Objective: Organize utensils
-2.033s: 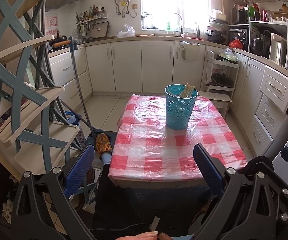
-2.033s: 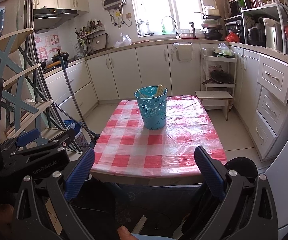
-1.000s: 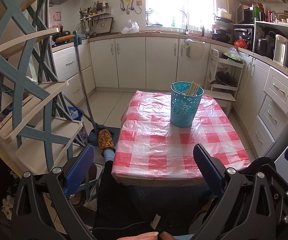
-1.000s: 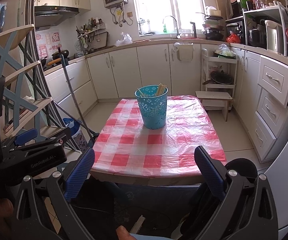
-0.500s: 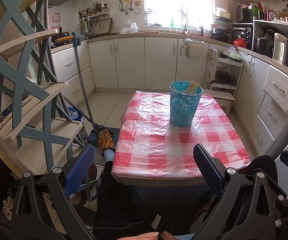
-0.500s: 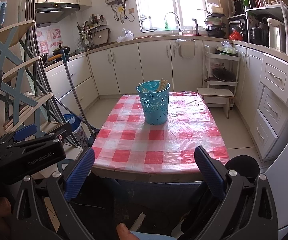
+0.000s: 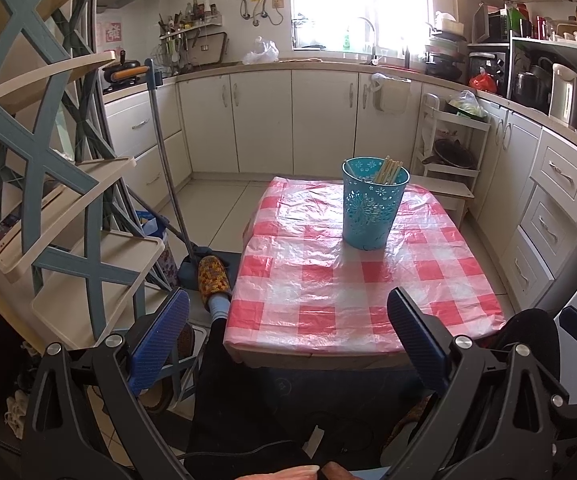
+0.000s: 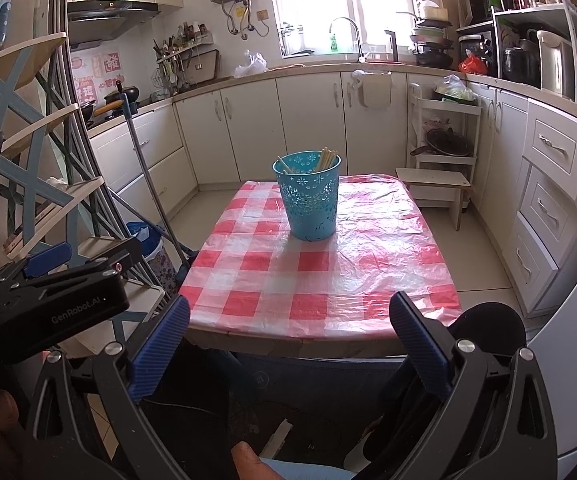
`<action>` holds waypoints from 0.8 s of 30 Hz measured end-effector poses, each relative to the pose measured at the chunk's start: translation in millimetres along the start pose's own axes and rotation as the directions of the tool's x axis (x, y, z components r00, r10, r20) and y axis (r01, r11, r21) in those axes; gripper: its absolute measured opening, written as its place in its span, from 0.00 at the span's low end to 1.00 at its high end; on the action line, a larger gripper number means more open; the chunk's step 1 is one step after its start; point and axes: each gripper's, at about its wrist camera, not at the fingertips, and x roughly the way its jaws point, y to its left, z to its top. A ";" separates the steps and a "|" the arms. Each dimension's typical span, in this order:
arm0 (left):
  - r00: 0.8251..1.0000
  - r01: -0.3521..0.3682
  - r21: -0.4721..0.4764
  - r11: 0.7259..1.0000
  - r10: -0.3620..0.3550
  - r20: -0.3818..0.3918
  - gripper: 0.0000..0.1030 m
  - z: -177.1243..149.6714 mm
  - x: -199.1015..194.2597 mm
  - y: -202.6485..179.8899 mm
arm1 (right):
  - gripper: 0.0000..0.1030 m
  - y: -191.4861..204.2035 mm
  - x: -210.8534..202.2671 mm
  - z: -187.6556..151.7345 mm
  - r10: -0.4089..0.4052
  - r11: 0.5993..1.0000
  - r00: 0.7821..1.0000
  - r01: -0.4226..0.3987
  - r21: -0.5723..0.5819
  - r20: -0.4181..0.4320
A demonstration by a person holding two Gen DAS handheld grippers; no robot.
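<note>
- A teal perforated bin (image 7: 373,206) holding wooden chopsticks (image 7: 387,170) stands upright at frame centre, on the far half of the checkered surface (image 7: 360,280).
- Risk, as judged: the light bin could tip or skid on the slick plastic cover if a tool knocks its rim.
- Left tool (image 7: 288,338) and right tool (image 8: 288,342), lower frame, hover short of the surface's near edge, jaws spread wide, holding and touching nothing.

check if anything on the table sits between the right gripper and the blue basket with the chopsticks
Nothing visible does. Between the open right gripper and the blue basket lies only bare checked tablecloth; the chopsticks stand inside the basket.
</note>
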 end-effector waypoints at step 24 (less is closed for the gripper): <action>1.000 -0.007 0.024 1.000 0.007 0.019 0.92 -1.5 -6.1 -7.4 | 0.93 -5.4 5.0 -1.9 -0.008 1.000 1.000 0.008 0.008 -0.001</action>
